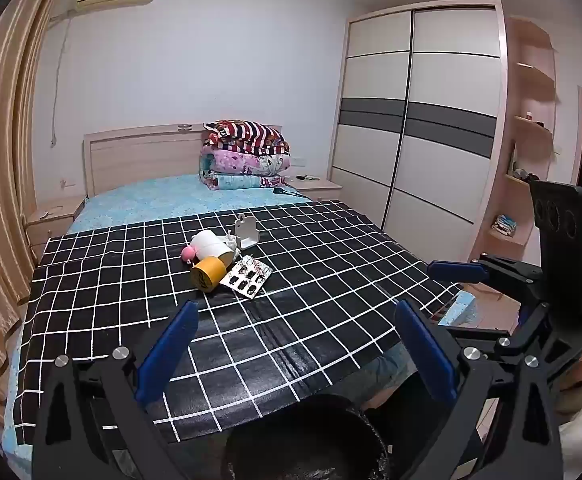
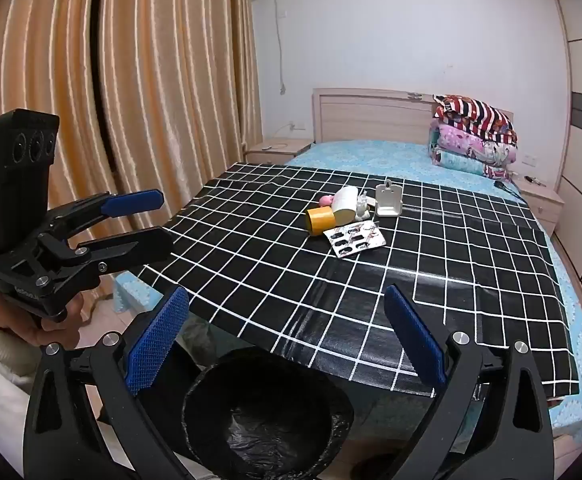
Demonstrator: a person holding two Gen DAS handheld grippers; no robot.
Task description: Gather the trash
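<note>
On the checked cloth over the bed, the trash pile (image 1: 227,264) is seen well ahead of both empty, wide-open tongs, left (image 1: 297,344) and right (image 2: 287,332), neither judged clearly nearer, with the bin (image 2: 267,412) directly below them.

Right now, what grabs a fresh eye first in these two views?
The black grid-patterned cloth spread over the bed, with a small heap of clutter mid-cloth: a yellow tape roll, a toilet paper roll and an emptied blister pack. Near the bed's foot stands a black-lined trash bin. Both the left gripper and right gripper hover wide open, empty.
</note>
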